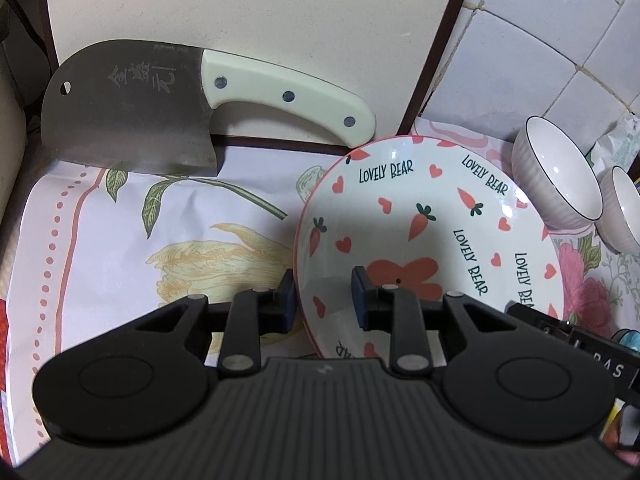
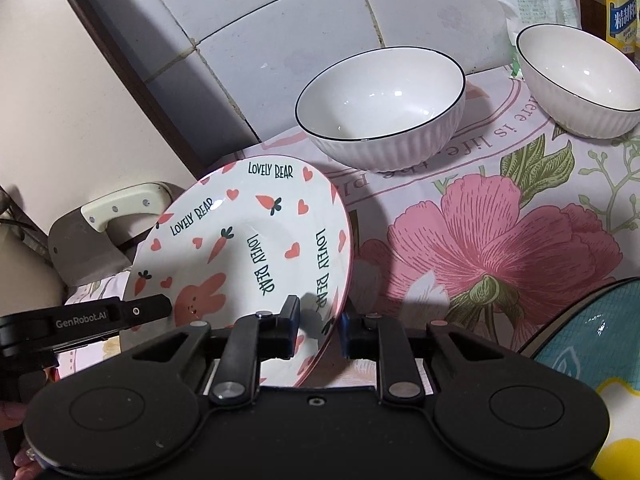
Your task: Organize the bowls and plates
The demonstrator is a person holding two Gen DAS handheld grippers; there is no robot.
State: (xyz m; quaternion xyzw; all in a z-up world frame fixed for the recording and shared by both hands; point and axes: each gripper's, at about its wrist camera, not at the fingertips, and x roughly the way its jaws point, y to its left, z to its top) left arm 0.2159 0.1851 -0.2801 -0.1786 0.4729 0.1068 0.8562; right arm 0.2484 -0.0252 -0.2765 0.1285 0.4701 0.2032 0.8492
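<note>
Plate (image 1: 432,224), white, hearts, carrots, "LOVELY BEAR"

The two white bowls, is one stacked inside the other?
No, the two white bowls sit apart, side by side on the flowered cloth.

Readable markings recorded:

- Plate (image 1: 432,216): "LOVELY BEAR" was printed in dark lettering several times around the white face, among red hearts and carrots.
- Cleaver (image 1: 132,120): three large Chinese characters were etched on the blade, with a smaller line of lettering near the spine, too small to read.
- Left hand-held gripper (image 2: 132,314): "GenRobot.AI" stood in white on its black side.
- Tablecloth (image 2: 500,136): curved lettering read in part "...ere is life, the pl...", seen upside down.
- Yellow packet (image 2: 622,12): blue label carried Chinese characters, only partly in view.
- Black body at the left view's right edge (image 1: 600,364): letters "PAS" showed, the rest cut off.
</note>
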